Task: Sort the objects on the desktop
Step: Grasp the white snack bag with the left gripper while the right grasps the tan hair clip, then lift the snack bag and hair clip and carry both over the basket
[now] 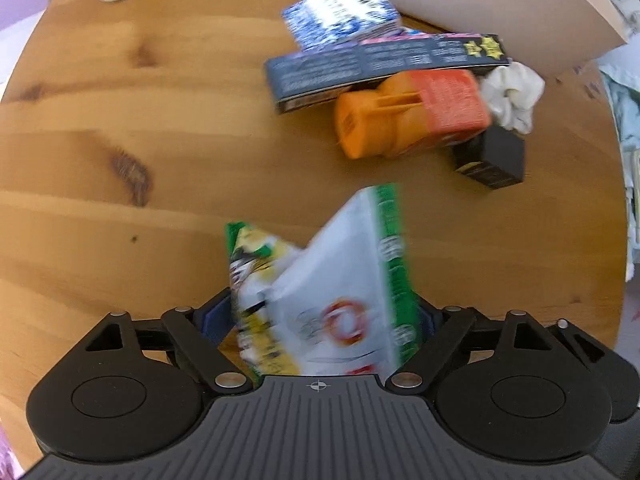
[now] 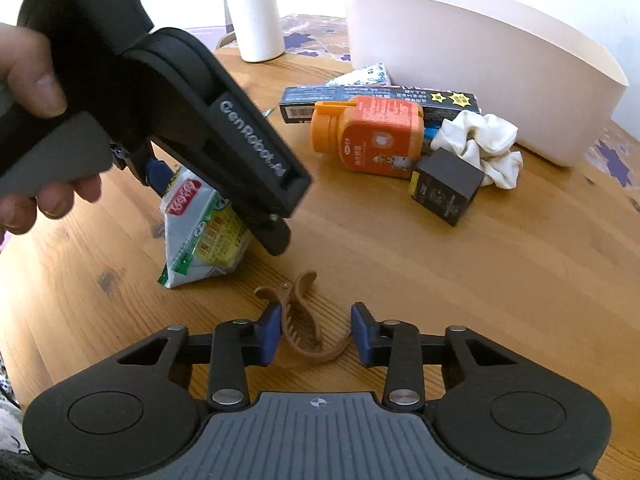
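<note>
Pale pine planks make up the round desk (image 2: 440, 300), and at its left side a person's hand (image 2: 28, 80) grips the handle of the left gripper (image 1: 320, 312), which points steeply down over a green, white and yellow packet (image 2: 200, 232). That packet stands tilted on the wood, one corner down, between jaws spread wide; a sliver of desk shows between one blue pad and the wrapper, so they are not clamping it. Just to its right and nearer the edge lies a brown hair claw (image 2: 300, 320), and the right gripper (image 2: 314, 332) has its jaws closed on it, a blue pad against each side. A white cup (image 2: 258, 20) stands at the far edge. Further right sits a loose heap: a long dark box (image 2: 400, 96) with an orange bottle (image 2: 376, 140) lying against it, a small black box (image 2: 444, 192) in front, and a white scrunchie (image 2: 484, 144) touching that box. Behind the heap stands a white bin (image 2: 480, 60).
</note>
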